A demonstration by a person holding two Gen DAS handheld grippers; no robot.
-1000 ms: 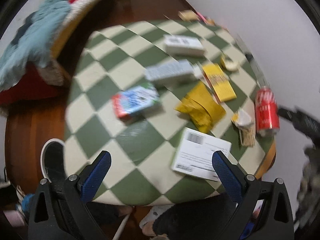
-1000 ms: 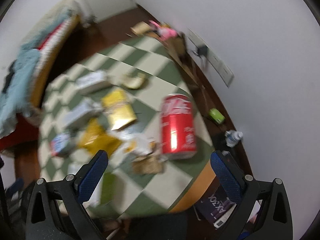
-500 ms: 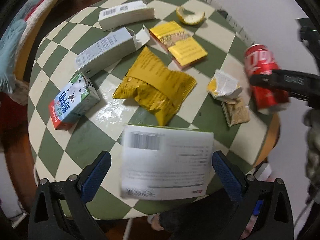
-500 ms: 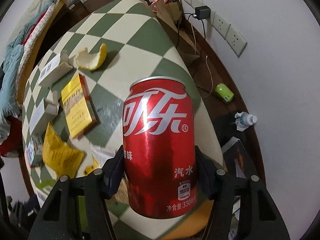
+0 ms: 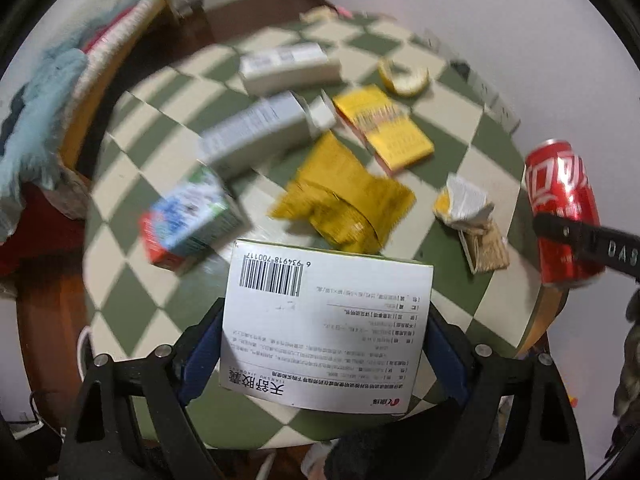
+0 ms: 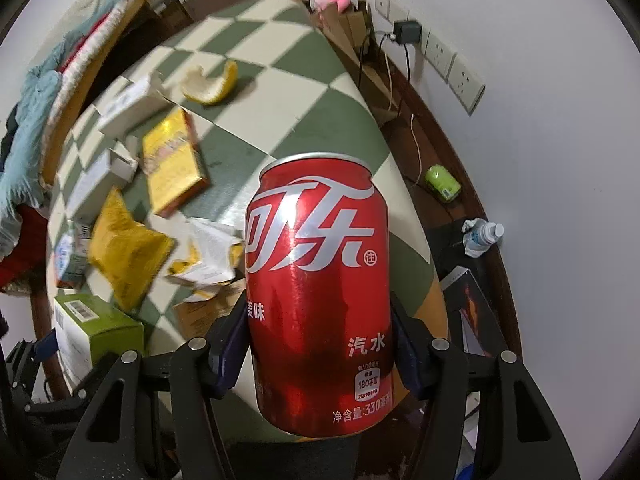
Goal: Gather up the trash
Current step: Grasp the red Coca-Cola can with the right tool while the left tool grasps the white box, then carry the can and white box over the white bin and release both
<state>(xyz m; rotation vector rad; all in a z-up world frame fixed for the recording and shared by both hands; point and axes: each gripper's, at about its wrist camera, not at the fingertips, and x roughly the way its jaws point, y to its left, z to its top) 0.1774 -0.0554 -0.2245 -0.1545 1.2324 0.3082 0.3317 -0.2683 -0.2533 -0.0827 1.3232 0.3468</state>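
Observation:
My left gripper [image 5: 324, 352] is shut on a white and green medicine box [image 5: 326, 320] with a barcode, held above the near edge of the checkered table [image 5: 160, 304]. The box also shows in the right wrist view [image 6: 94, 330]. My right gripper [image 6: 320, 344] is shut on a red cola can [image 6: 318, 292], held upright off the table's right edge. The can shows in the left wrist view [image 5: 562, 208] too. On the table lie a yellow snack bag [image 5: 344, 200], a yellow flat box [image 5: 384, 128], a crumpled wrapper [image 5: 464, 204], a milk carton [image 5: 188, 220], two white cartons [image 5: 256, 132] and an orange peel [image 5: 404, 78].
A bed with blue and red bedding [image 5: 44, 92] stands left of the table. Right of the table, on the dark floor by the wall, lie a green can [image 6: 442, 182], a plastic bottle [image 6: 482, 236], a book [image 6: 476, 312] and cables under wall sockets [image 6: 452, 68].
My left gripper has shut on the medicine box and raised it off the table. My right gripper still holds the cola can, now lifted a little higher.

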